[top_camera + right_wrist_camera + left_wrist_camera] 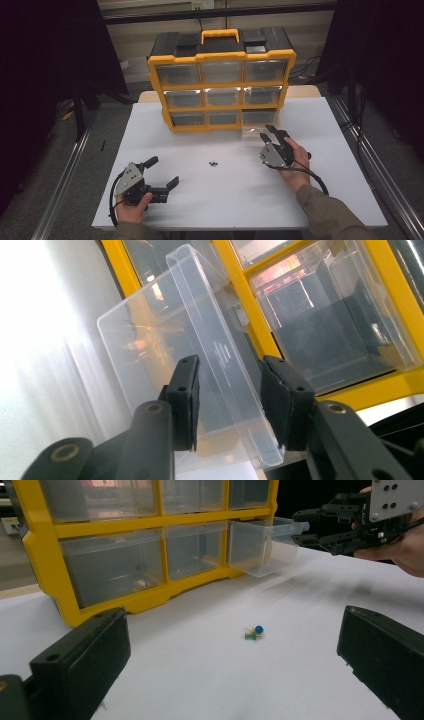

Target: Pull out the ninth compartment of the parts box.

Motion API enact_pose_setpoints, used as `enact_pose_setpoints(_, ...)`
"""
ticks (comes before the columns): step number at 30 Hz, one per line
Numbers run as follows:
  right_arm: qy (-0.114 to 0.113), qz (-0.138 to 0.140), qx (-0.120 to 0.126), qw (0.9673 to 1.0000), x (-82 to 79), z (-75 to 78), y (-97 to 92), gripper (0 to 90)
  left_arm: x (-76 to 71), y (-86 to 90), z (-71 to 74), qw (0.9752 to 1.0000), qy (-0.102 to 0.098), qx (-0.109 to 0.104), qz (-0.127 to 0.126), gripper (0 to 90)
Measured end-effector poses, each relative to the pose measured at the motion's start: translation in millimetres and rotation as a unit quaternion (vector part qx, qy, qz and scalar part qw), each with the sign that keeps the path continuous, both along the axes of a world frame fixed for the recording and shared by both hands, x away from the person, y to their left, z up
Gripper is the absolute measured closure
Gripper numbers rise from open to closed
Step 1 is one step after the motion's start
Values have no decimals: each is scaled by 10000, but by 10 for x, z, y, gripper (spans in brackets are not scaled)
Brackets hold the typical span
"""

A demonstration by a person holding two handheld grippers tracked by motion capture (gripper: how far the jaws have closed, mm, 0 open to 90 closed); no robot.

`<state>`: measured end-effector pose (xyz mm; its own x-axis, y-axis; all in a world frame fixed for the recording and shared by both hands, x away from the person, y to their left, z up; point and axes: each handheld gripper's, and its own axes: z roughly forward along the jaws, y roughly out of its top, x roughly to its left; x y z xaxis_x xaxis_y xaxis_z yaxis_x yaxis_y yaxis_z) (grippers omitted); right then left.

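Observation:
A yellow and black drawer cabinet (222,106) stands at the back of the white table (225,200). Its bottom right clear drawer (254,131) is pulled partway out. My right gripper (267,132) is at the drawer's front; in the right gripper view its jaws (230,362) straddle the front wall of the drawer (150,340) with small gaps at the pads, so it is open. My left gripper (164,170) rests at the near left, wide open with nothing between its fingers. A few small coloured pins (214,163) lie mid-table, ahead of the left gripper (235,617).
The cabinet (150,525) has several clear drawers, the others pushed in. Seen from the left gripper, the pins (254,633) lie on bare table and the right gripper (305,527) sits by the pulled-out drawer (260,545). Dark curtains and metal rails flank the table.

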<state>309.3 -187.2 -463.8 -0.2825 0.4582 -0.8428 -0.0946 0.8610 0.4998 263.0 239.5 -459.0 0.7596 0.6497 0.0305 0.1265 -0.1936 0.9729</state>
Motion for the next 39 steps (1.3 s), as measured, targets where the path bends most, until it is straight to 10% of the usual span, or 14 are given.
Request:
enact_pose_setpoints(1,28,24,20,10000,-1,2,-2,581,-18,-61,-16,9988,123,-469,72,5)
enact_pose_setpoints(10,150,-28,565,9983,-29,32,-19,467,-9,-46,-20,9994,102,-327,9,5)
enact_pose_setpoints(19,469,-107,1402,9890,-45,72,-76,318,-8,-67,-29,9992,121,-391,16,5)
enact_pose_setpoints(28,457,-79,1448,9884,-48,92,-72,301,-3,-53,-28,9997,87,-218,3,5)
enact_pose_setpoints(39,781,-147,2386,9679,-90,137,-150,181,1,-59,-35,9997,105,-196,-57,5)
